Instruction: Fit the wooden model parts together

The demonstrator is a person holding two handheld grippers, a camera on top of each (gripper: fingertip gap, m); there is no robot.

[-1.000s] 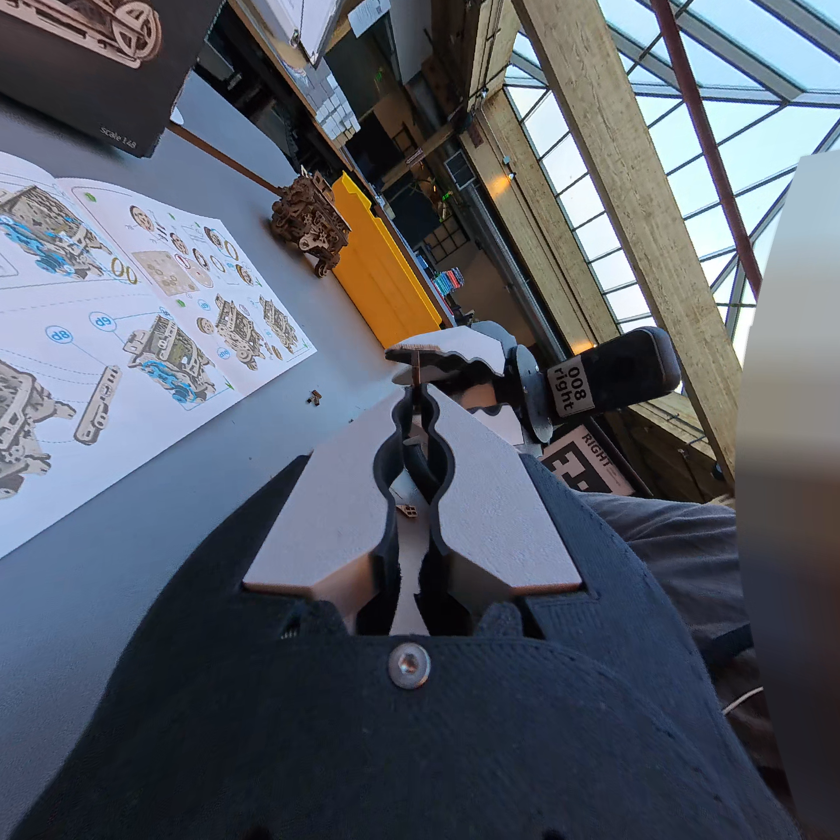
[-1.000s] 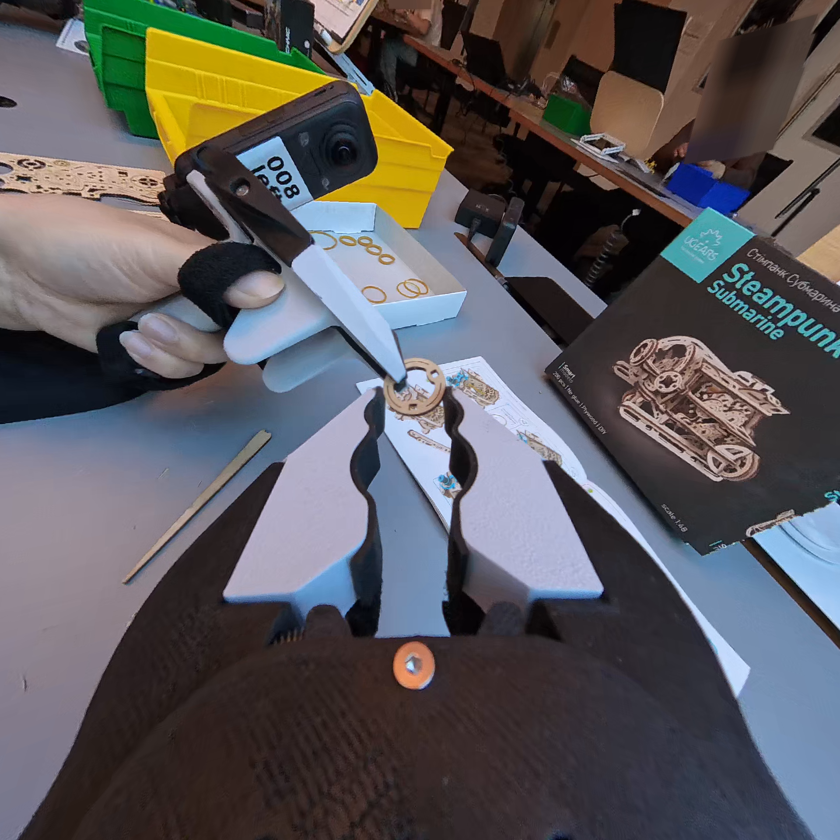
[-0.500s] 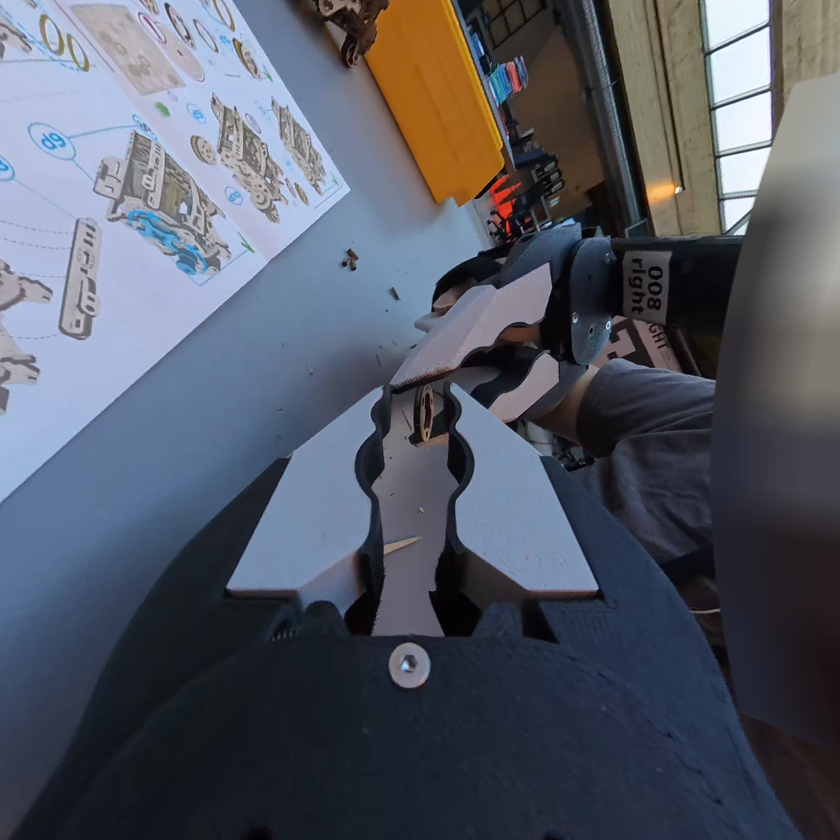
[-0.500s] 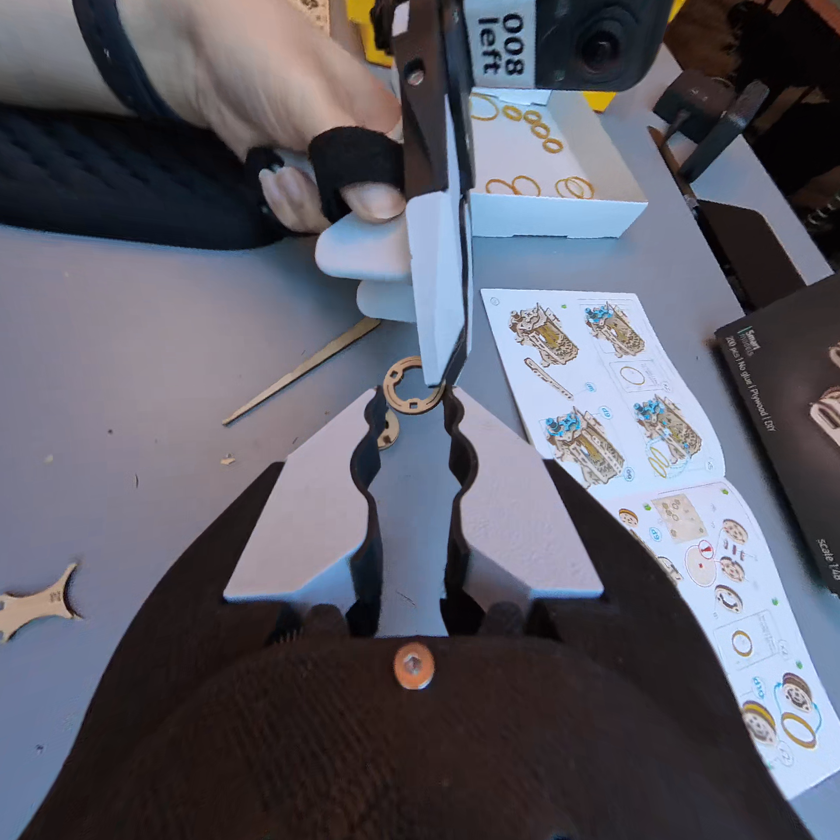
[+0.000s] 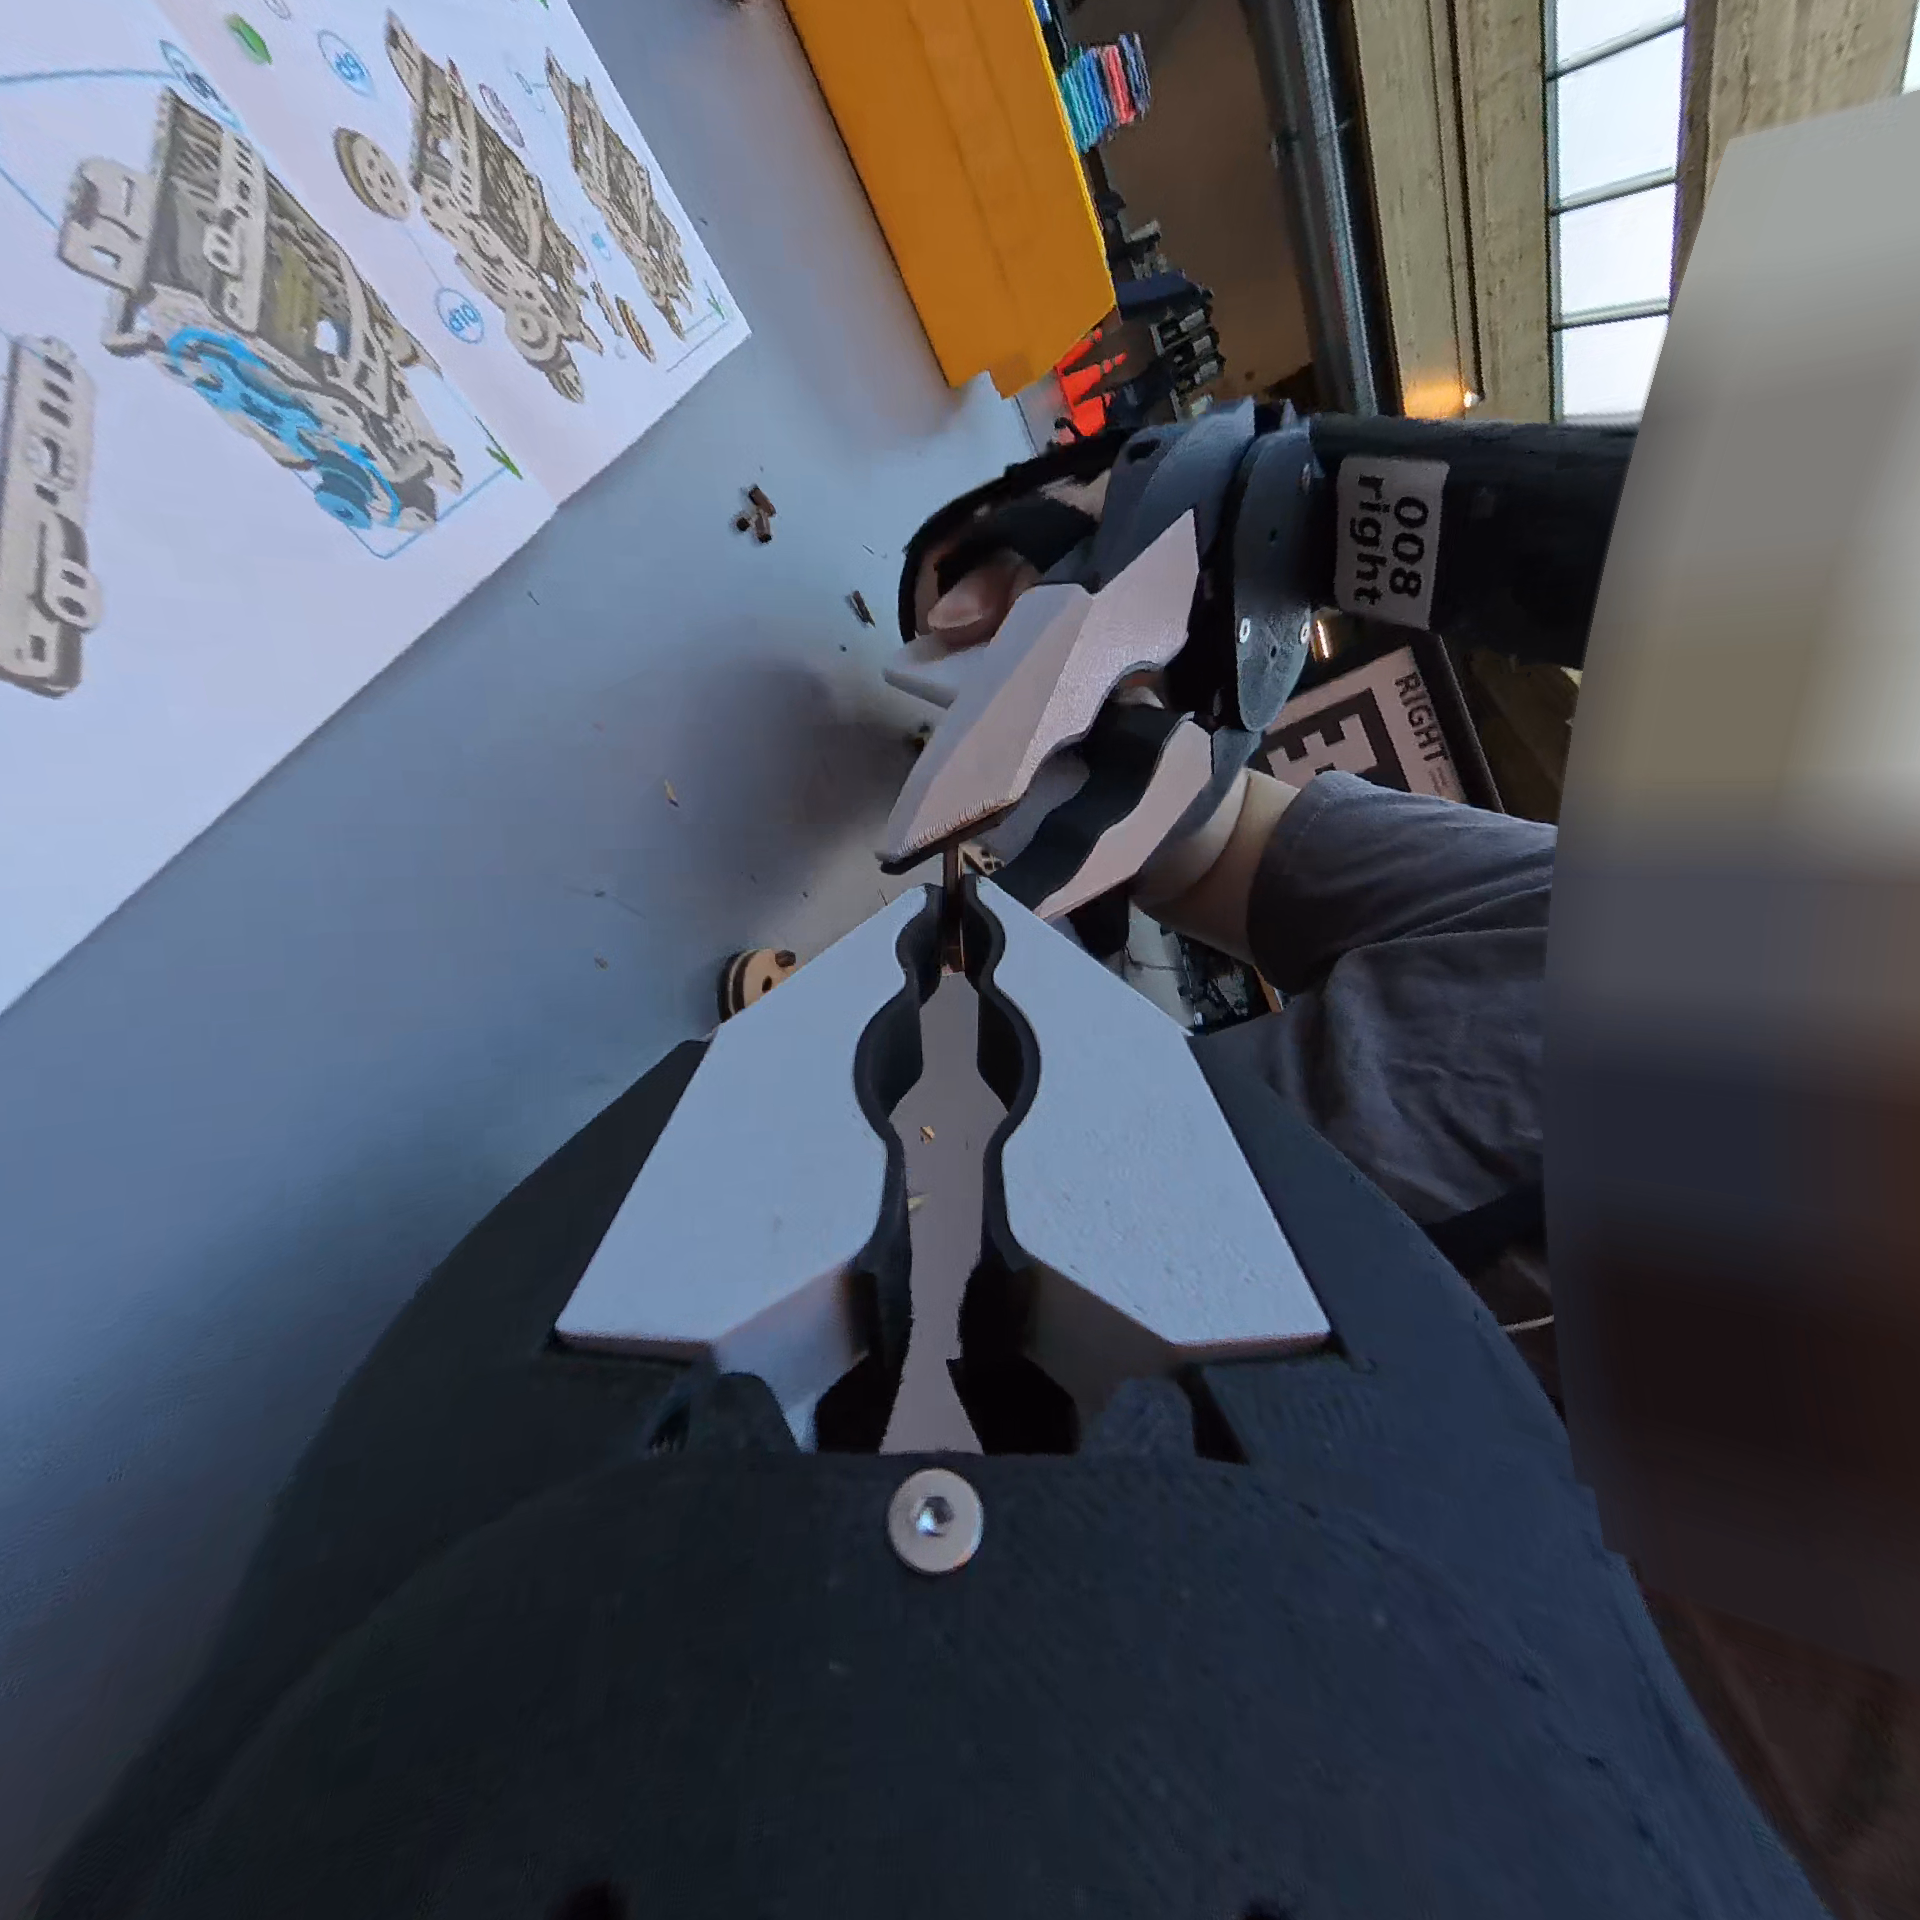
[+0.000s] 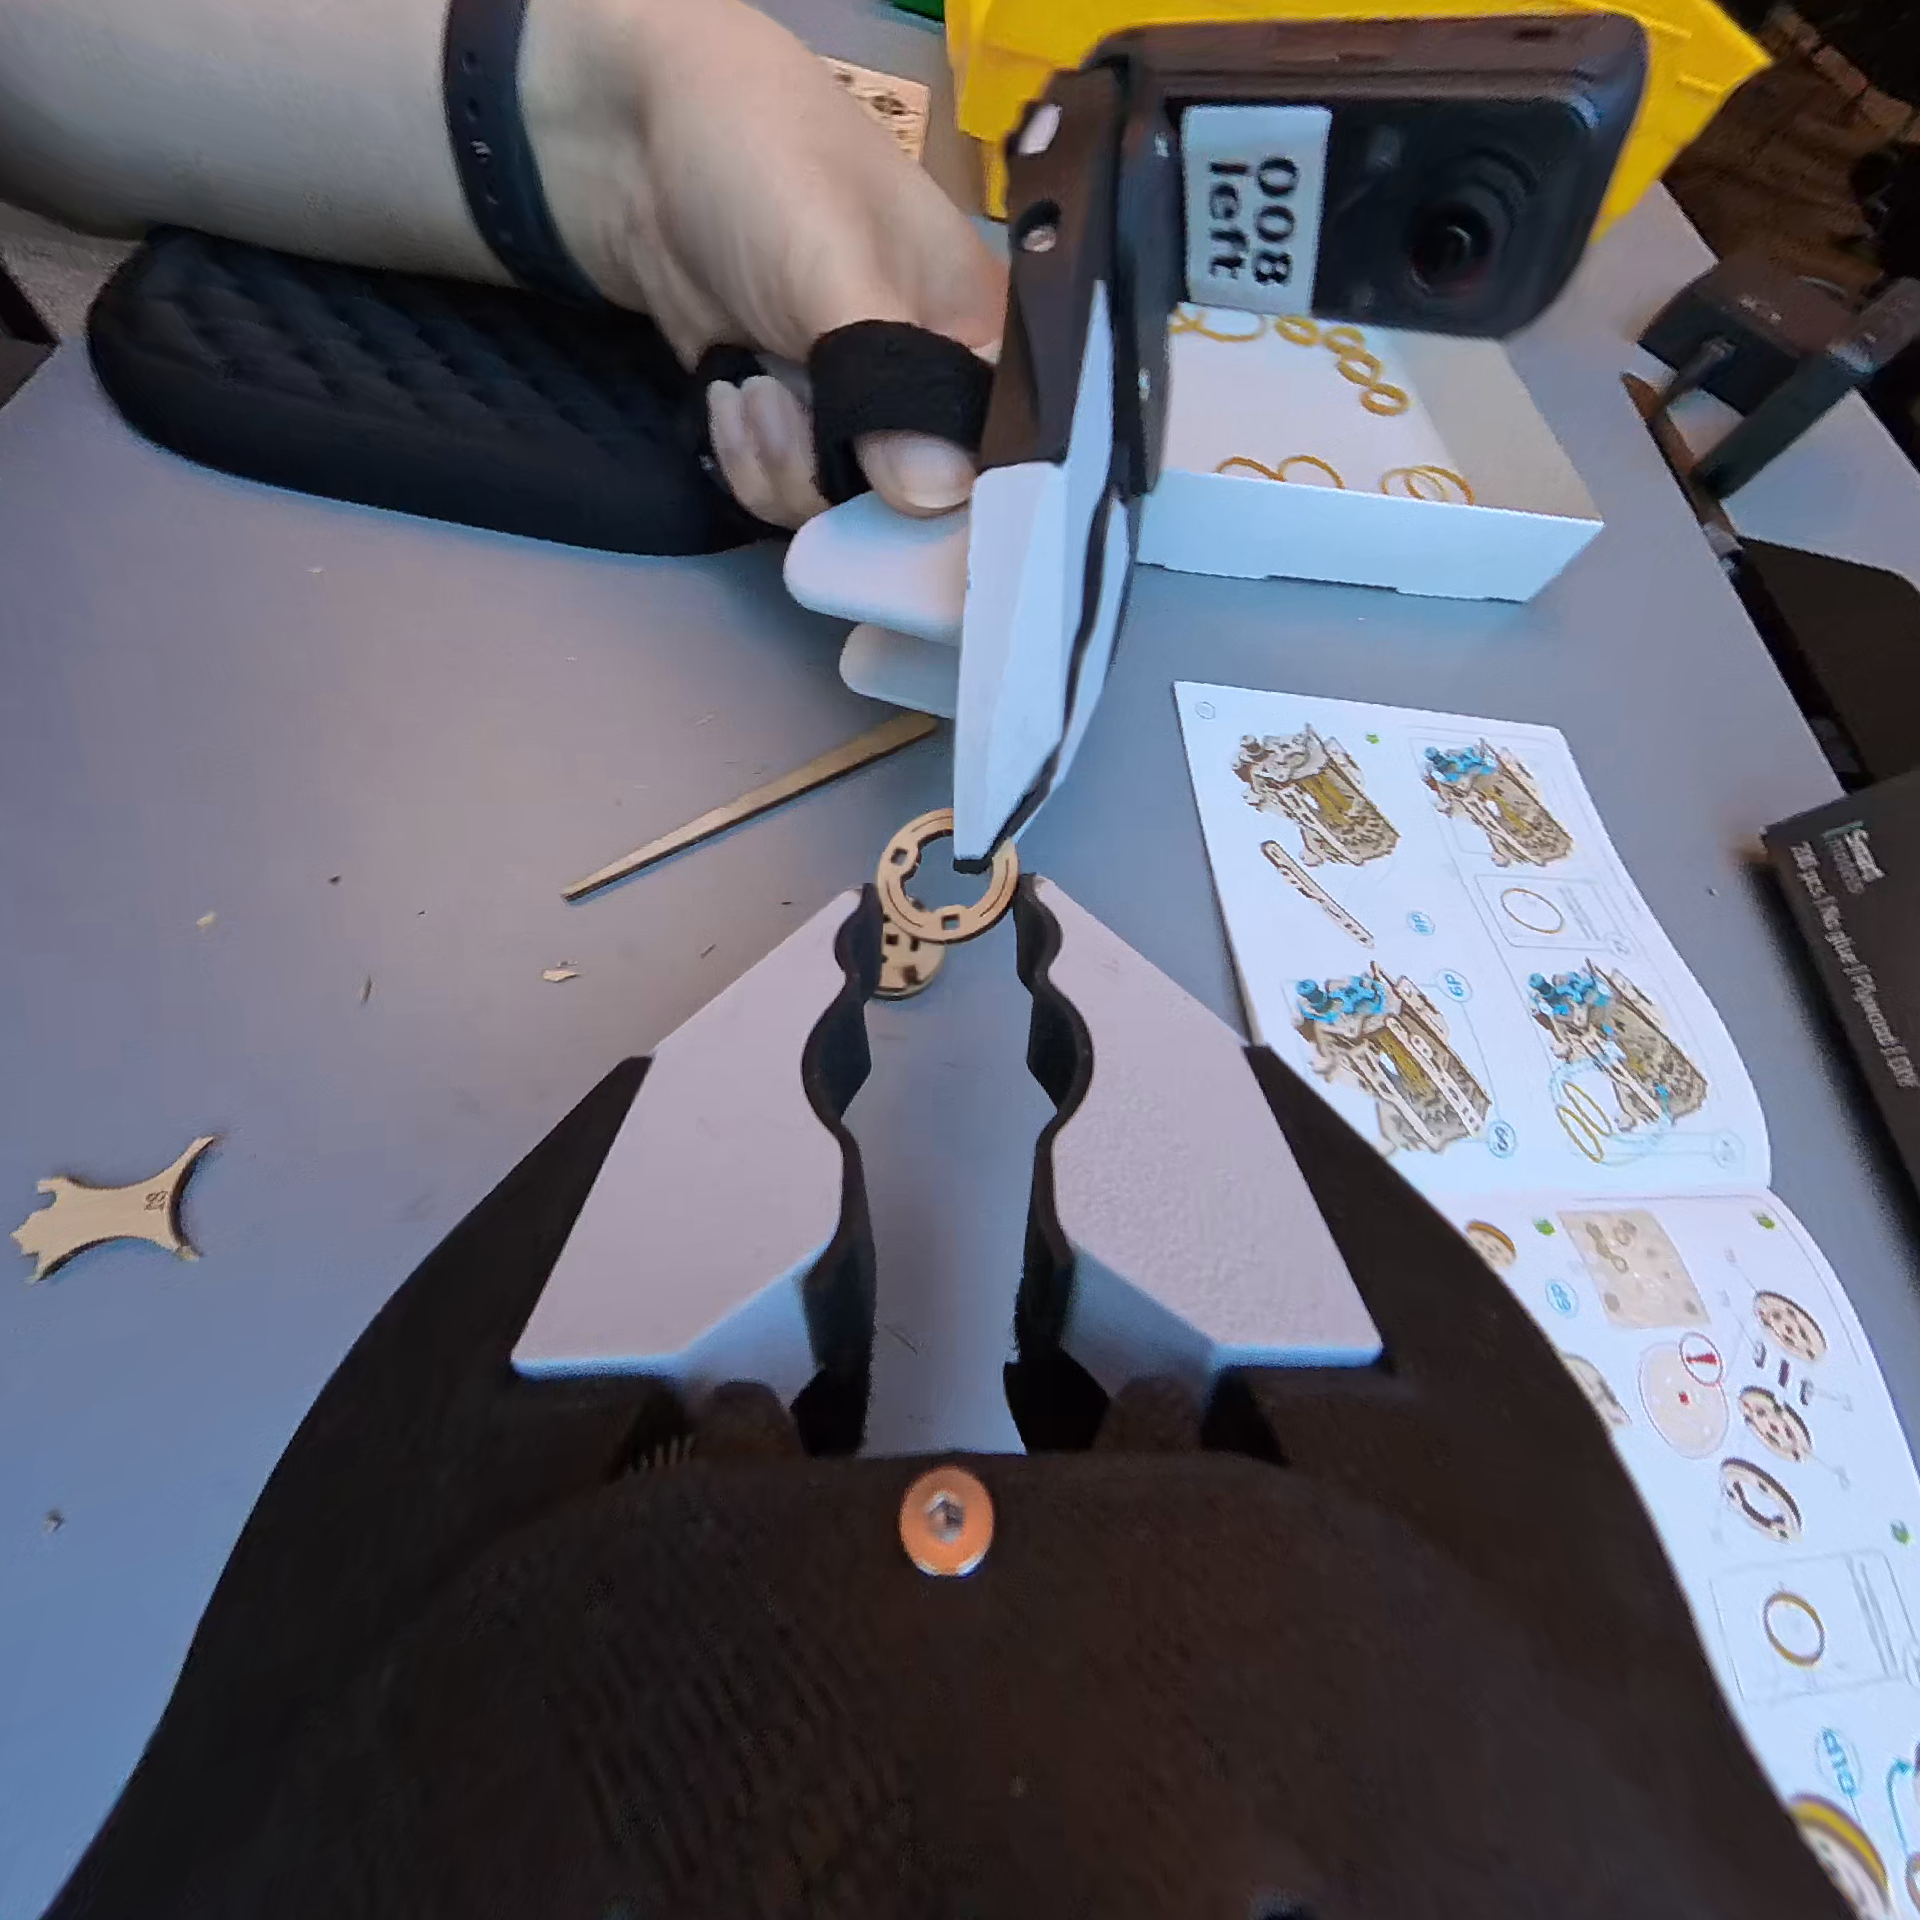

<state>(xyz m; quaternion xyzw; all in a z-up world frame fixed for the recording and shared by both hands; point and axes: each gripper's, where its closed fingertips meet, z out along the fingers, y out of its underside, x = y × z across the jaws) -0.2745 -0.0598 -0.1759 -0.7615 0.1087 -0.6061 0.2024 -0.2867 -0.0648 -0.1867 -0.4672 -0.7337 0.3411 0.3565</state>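
Right wrist view: left hand-held gripper comes in from above, tips pinched tight on the far-right rim of the wooden ring, a flat laser-cut part with notches round its bore and small square holes. Right hand-held gripper sits just under it, partly open, jaws flanking the ring's lower edge; whether the pads touch the wood I cannot tell, so it doesn't read as a grip. Ring hangs above the bench, and a second small wooden disc lies flat on the bench directly below, half hidden behind the right gripper's left finger. Left wrist view shows the ring edge-on between the left fingertips, with the disc on the bench just left of them and the right hand-held gripper close in beyond the tips. Risks, as I judge them: the left grip is only a thin edge pinch, so any side load from the right jaws closing could pivot the ring or pop it out; thin ply near those notches could crack if squeezed across the bore; and notches misaligned with the disc would jam the press fit instead of seating. Loose offcuts nearby, e.g. the star-shaped scrap and thin wooden strip, are well clear.
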